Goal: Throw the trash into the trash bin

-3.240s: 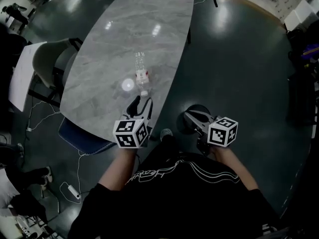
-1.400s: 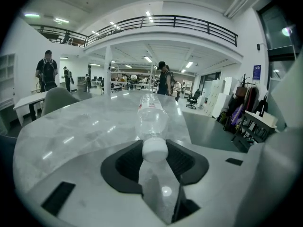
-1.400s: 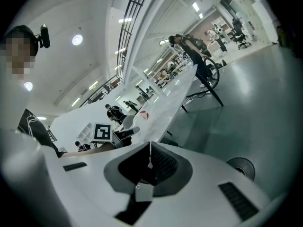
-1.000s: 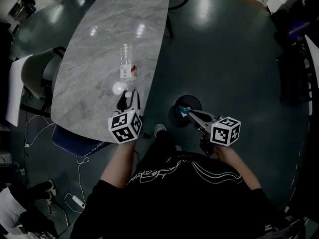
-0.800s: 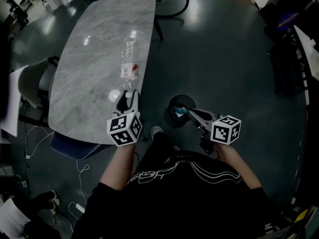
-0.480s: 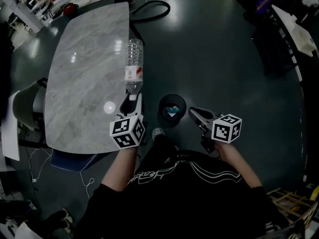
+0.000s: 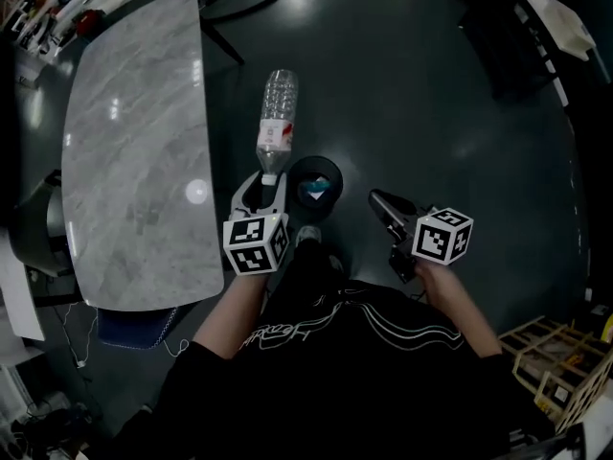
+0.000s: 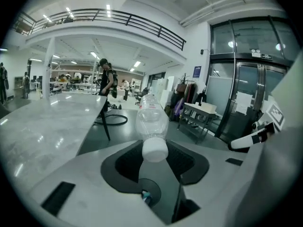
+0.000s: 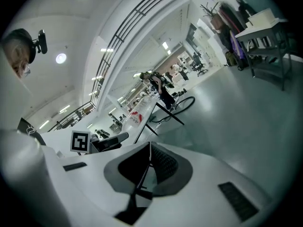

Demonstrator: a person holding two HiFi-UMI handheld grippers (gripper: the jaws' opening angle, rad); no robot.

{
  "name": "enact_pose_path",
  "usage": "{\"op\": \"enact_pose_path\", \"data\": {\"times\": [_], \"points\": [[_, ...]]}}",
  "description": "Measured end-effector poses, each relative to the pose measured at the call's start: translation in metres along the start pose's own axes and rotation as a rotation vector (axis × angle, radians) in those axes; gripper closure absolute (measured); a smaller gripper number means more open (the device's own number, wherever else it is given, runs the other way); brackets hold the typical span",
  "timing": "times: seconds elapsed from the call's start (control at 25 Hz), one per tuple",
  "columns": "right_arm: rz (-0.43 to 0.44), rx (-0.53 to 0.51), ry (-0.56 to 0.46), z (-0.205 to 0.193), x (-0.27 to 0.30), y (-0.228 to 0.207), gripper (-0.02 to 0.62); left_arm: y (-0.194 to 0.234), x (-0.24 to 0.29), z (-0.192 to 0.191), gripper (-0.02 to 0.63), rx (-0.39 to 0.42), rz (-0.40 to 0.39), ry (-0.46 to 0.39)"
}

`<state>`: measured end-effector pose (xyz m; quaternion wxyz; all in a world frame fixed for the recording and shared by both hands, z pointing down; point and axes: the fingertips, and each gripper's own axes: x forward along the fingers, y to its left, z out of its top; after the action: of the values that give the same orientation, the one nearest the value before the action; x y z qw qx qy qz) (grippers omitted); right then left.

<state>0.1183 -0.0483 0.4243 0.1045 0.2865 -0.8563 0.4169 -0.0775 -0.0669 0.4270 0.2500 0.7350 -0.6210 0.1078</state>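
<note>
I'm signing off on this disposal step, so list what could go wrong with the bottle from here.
1. The left gripper pinches the bottle only at its cap end, with the whole body sticking out ahead; it may swing or slip out.
2. The bottle lies beside the trash bin, not over its opening; released now, it would likely hit the floor.

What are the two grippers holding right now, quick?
Left gripper: closed on the plastic bottle, at its cap end.
Right gripper: closed, holding nothing.
</note>
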Motion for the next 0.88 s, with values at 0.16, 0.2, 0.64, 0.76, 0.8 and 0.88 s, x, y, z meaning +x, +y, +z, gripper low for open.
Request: {"op": "enact_pose_path", "data": {"times": [0.16,0.2,0.64,0.76,0.8,0.88], "points": [[-0.038,0.054,0.012,-0.009,0.011,-0.021,0.56,0.003,0.029,-0.03,0.456,0.002,-0.026,0.094],[-0.047,0.073,0.013,-0.012,0.014,-0.028,0.56,0.003,0.037,-0.038,0.456,0.005,-0.035,0.12],[-0.135,0.277,0.038,-0.045,0.061,-0.113,0.56,0.032,0.131,-0.174,0.456,0.031,-0.092,0.498],[-0.181,0.322,0.054,-0.053,0.065,-0.145,0.56,0.041,0.149,-0.219,0.456,0.062,-0.102,0.609],[-0.194,0.337,0.053,-0.055,0.066,-0.154,0.56,0.042,0.153,-0.234,0.456,0.07,-0.11,0.645],[-0.215,0.373,0.033,-0.055,0.067,-0.168,0.56,0.044,0.162,-0.265,0.456,0.072,-0.122,0.715]]}}
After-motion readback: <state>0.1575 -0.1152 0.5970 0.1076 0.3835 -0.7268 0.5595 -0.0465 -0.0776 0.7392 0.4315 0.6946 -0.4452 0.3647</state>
